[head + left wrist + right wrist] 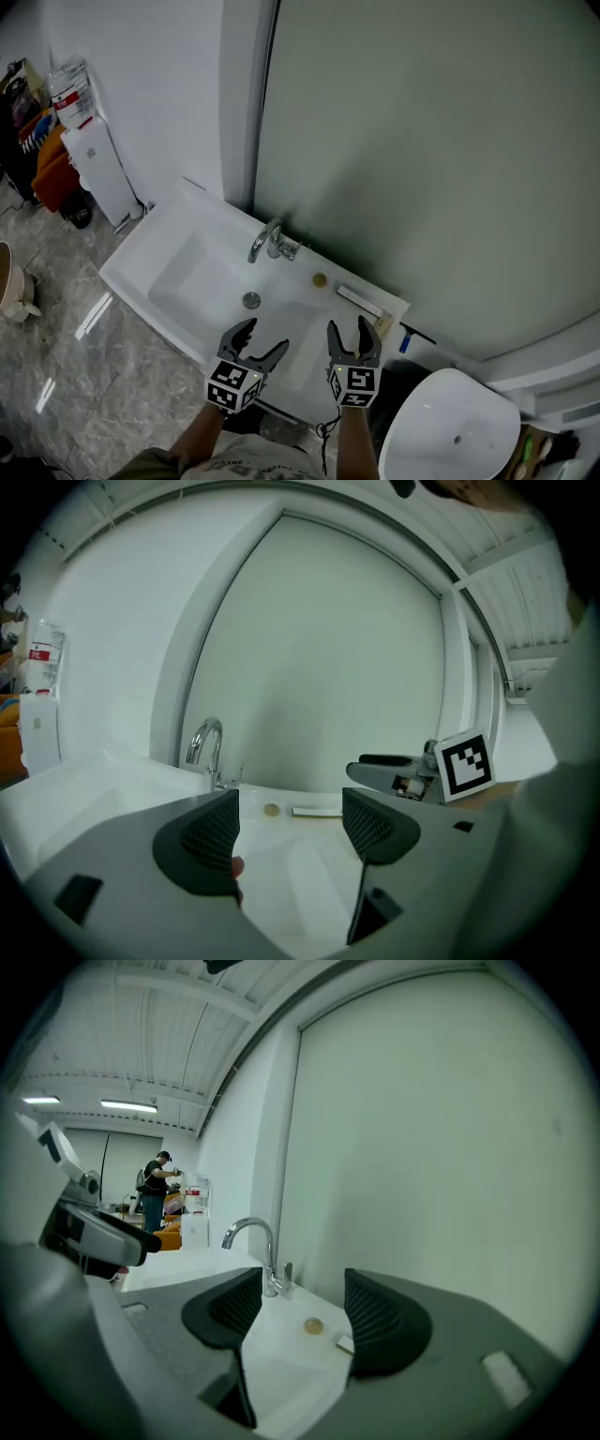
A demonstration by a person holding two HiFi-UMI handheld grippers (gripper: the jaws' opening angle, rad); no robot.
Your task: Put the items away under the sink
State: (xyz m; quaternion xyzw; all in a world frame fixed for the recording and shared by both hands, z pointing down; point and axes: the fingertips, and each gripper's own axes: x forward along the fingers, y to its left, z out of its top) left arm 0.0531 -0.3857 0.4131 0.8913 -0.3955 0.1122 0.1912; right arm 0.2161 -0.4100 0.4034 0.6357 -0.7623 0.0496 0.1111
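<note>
White fittings are filling the frame: a sink (141, 246) is sitting at the centre against a grey-green wall panel (431, 141), with a toilet (450, 422) at the lower right and marbled floor (66, 375) at the lower left.

The left gripper (263, 337) and the right gripper (349, 328) are hovering side by side over the basin's near edge. Each has its jaws spread wide with nothing between them. Both are pointing towards the faucet (267, 241).

Two items are lying on the back ledge, right of the faucet: a small round yellowish piece (320, 279) and, just beyond it towards the right, a flat white strip (361, 300). What either is, I cannot tell.

The task appears to be only starting, with nothing picked up yet. The next move probably calls for reaching forward across the basin and closing on one item. The thin strip, lying flat, will likely need a low, careful pinch. The space under the sink is showing in no view.
</note>
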